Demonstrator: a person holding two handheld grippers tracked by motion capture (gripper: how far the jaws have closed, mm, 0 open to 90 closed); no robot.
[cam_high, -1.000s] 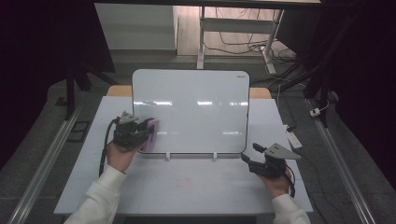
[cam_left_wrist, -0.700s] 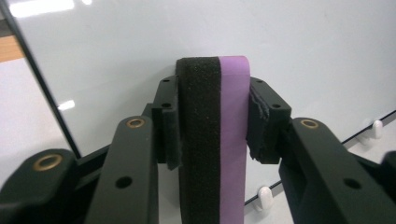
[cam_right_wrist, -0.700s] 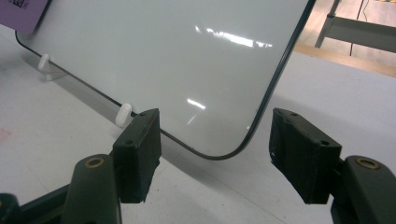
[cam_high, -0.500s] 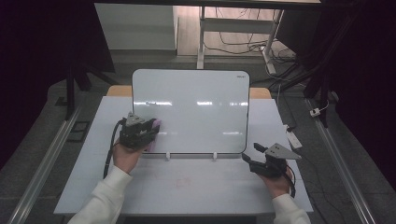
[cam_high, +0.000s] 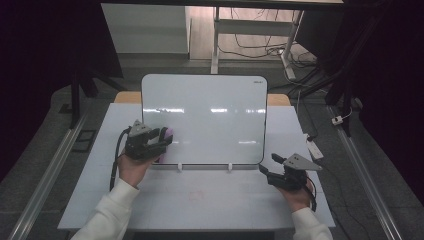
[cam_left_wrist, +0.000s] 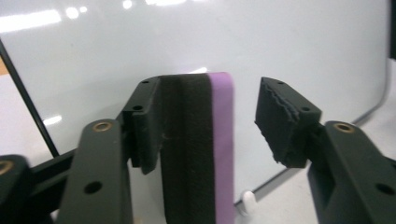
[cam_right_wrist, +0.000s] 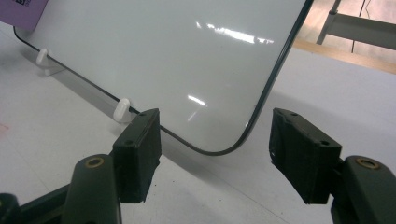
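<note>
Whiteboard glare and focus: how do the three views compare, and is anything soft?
High view: ceiling-light streaks across the whiteboard, dark surroundings. Left gripper view: bright glare at the top, board soft, the eraser and jaws sharper. Right gripper view: small reflections on the board, jaws close and slightly soft, a shadow under the board's lower edge.

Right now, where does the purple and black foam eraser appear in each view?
High view: purple and black foam eraser, left-centre, at the whiteboard's left edge.
Left gripper view: eraser centre, against one jaw.
Right gripper view: purple corner, top left.
Shared landmark: the whiteboard.
</note>
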